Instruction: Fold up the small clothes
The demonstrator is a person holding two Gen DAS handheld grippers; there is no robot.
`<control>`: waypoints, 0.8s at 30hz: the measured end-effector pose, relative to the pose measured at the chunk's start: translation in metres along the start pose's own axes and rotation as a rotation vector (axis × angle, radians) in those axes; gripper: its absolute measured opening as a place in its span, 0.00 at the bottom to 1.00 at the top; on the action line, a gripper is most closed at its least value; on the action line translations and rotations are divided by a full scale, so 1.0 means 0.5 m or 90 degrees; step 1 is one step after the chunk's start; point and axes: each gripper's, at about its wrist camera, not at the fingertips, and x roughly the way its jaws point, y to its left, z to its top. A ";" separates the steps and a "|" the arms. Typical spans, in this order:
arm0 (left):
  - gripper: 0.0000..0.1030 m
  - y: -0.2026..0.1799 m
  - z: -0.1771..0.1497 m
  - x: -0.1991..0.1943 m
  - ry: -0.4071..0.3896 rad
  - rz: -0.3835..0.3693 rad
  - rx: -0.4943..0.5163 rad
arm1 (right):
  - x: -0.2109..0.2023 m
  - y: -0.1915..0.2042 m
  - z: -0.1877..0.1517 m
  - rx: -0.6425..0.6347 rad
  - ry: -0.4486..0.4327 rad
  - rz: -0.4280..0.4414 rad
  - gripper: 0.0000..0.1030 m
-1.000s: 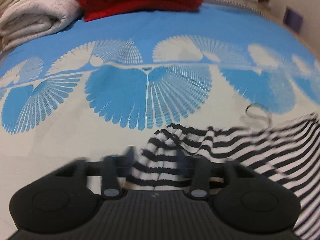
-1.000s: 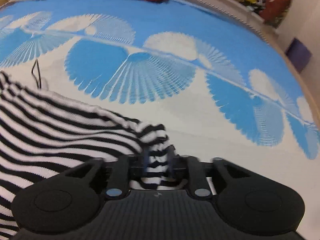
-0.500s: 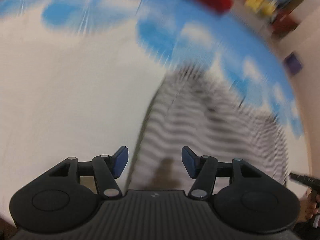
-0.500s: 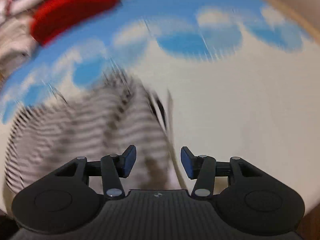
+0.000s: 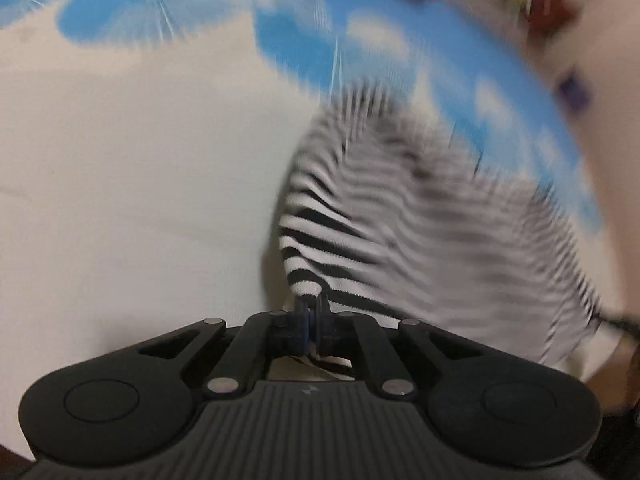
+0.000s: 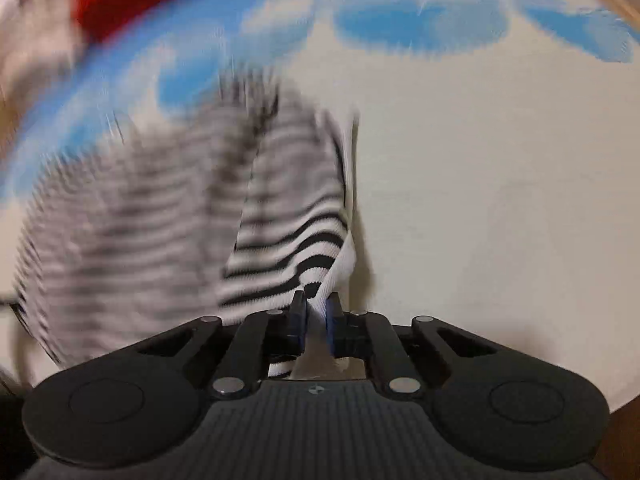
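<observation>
Left wrist | striped garment (image 5: 400,216) blurred, black-white | left gripper (image 5: 310,314), right gripper (image 6: 316,312) pinch its edges

Home bedroom: patterned bedspread (image 5: 120,208), red blanket (image 6: 132,4).

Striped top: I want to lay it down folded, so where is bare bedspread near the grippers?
Bare cream bedspread lies left of the striped top, below the blue print; more lies right of it. The far edge is crowded with a red pile. Left gripper and right gripper pinch its corners.
</observation>
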 end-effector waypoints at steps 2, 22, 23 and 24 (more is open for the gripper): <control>0.03 0.011 -0.005 -0.028 -0.027 0.026 0.004 | -0.053 -0.034 0.003 0.067 -0.069 0.043 0.08; 0.40 -0.254 0.011 0.048 -0.020 -0.014 0.223 | -0.001 0.129 0.036 -0.136 -0.129 0.024 0.26; 0.40 -0.276 0.012 0.068 -0.006 -0.014 0.236 | 0.015 0.153 0.041 -0.152 -0.117 0.049 0.29; 0.40 -0.294 0.013 0.086 0.005 -0.011 0.244 | 0.036 0.180 0.052 -0.166 -0.097 0.063 0.31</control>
